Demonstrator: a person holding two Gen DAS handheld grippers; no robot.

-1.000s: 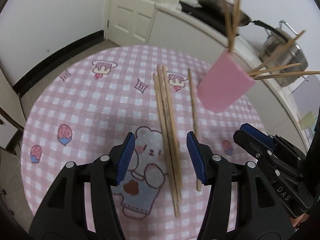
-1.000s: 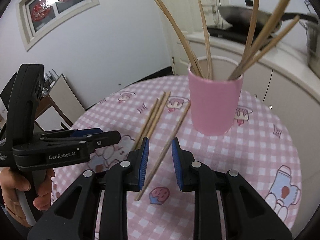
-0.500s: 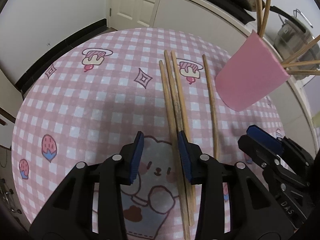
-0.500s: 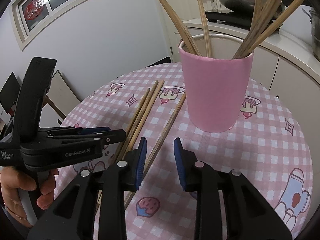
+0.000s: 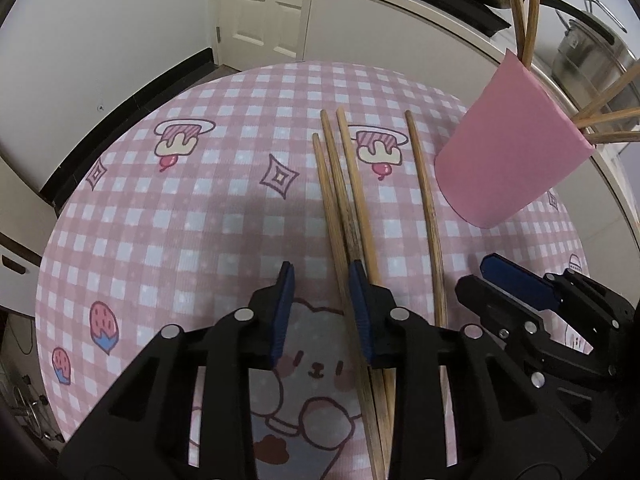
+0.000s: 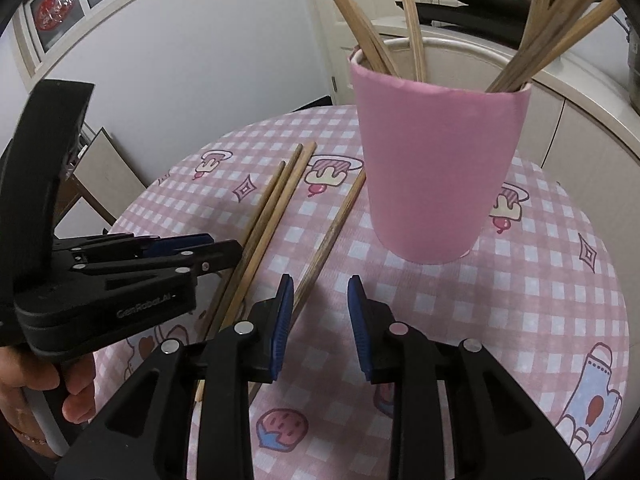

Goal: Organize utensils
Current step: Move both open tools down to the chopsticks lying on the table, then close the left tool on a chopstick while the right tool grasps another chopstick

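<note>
Several wooden chopsticks lie on the pink checked tablecloth: a bundle of three point(image 5: 344, 204) side by side and a single chopstick point(image 5: 428, 216) to their right. A pink cup point(image 5: 512, 152) holding several more chopsticks stands at the right. My left gripper point(image 5: 322, 304) is open low over the bundle, its right finger over the chopsticks. My right gripper point(image 6: 320, 312) is open and empty, facing the pink cup point(image 6: 436, 168), with the single chopstick point(image 6: 328, 236) just left of its left finger. The left gripper also shows in the right wrist view point(image 6: 208, 256).
The round table's edge point(image 5: 120, 128) curves close on the left and far sides. A white counter point(image 5: 400, 20) with a black pan and a steel pot point(image 5: 592, 52) stands behind the table. A white door point(image 5: 260, 12) is at the back.
My left gripper has moved forward and lower over the chopstick bundle and its jaws have narrowed. My right gripper has moved closer to the pink cup.
</note>
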